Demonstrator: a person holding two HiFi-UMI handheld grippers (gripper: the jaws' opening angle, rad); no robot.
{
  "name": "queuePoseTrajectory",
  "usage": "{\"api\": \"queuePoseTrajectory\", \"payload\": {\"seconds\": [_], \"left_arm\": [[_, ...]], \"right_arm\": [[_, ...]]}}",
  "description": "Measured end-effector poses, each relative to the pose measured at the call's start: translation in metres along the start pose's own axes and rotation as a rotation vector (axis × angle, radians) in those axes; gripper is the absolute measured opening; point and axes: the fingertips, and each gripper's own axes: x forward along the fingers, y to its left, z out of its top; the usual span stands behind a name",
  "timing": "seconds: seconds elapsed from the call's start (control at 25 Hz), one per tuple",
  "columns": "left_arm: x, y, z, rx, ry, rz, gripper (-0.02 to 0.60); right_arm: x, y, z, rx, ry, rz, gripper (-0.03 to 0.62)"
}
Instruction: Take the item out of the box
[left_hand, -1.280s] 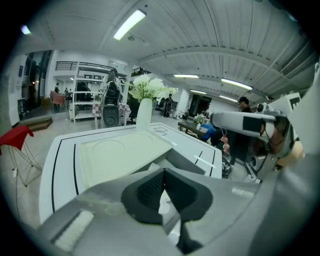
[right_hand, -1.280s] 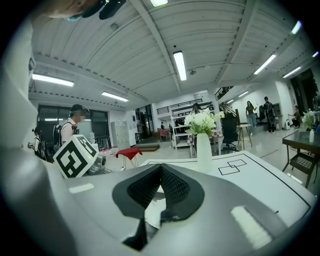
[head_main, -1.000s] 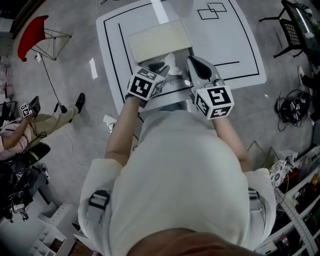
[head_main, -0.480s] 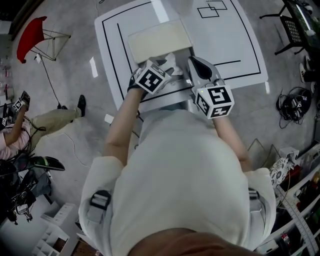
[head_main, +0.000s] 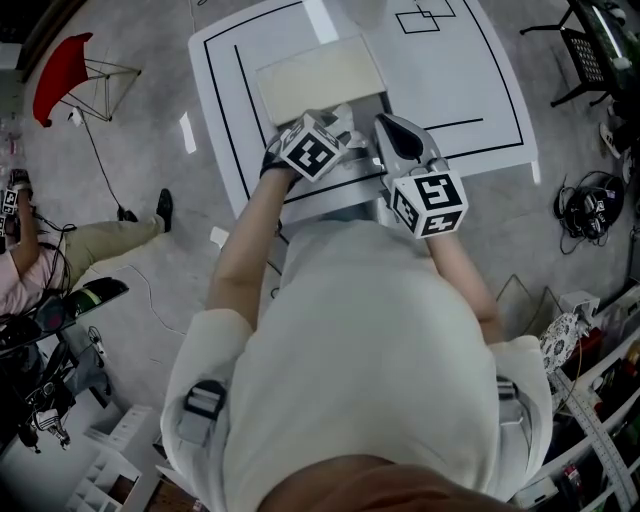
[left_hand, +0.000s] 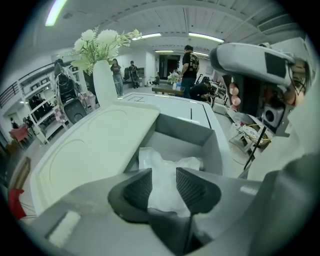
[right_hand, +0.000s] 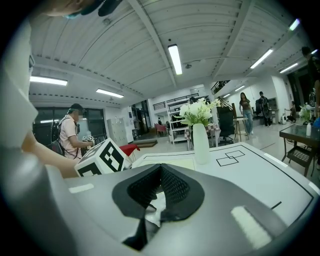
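Observation:
A grey box stands on the white table with its cream lid folded back to the left. A crumpled white plastic bag lies inside it. My left gripper hangs over the box, open, and the bag shows in the gap between its pads. Its marker cube covers the jaws in the head view. My right gripper is at the box's right side, its tips together. A scrap of white shows behind those tips; I cannot tell whether it is pinched.
A white vase with flowers stands on the table beyond the lid. The table carries black lines and squares. On the floor are a red chair, a seated person, a black chair and cluttered shelves.
My left gripper has moved forward and to the right, from the box's near left corner to over the box. The right gripper has stayed put. The seated person has shifted left.

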Motion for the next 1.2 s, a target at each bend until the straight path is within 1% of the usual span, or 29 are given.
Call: {"api": "queuePoseTrajectory", "payload": {"seconds": [0.08, 0.28, 0.4, 0.52, 0.88, 1.2], "left_arm": [[0.001, -0.001, 0.000, 0.007, 0.002, 0.000, 0.150], [0.003, -0.005, 0.001, 0.015, -0.009, 0.003, 0.095], [0.001, -0.003, 0.004, -0.005, -0.031, 0.017, 0.052], [-0.003, -0.002, 0.009, -0.021, -0.054, 0.035, 0.029], [-0.018, -0.011, 0.018, -0.043, -0.098, 0.093, 0.020], [-0.041, -0.023, 0.028, -0.063, -0.173, 0.168, 0.018]], "right_arm": [[0.000, 0.001, -0.001, -0.002, 0.002, 0.002, -0.002], [-0.005, 0.000, -0.001, -0.003, 0.001, -0.006, -0.002], [-0.009, -0.003, -0.001, 0.000, -0.003, -0.015, -0.002], [-0.013, -0.003, -0.002, 0.001, -0.005, -0.017, -0.002], [-0.033, 0.000, -0.005, -0.002, -0.014, -0.009, -0.002], [-0.057, 0.012, -0.013, -0.009, -0.020, 0.008, -0.002]]}}
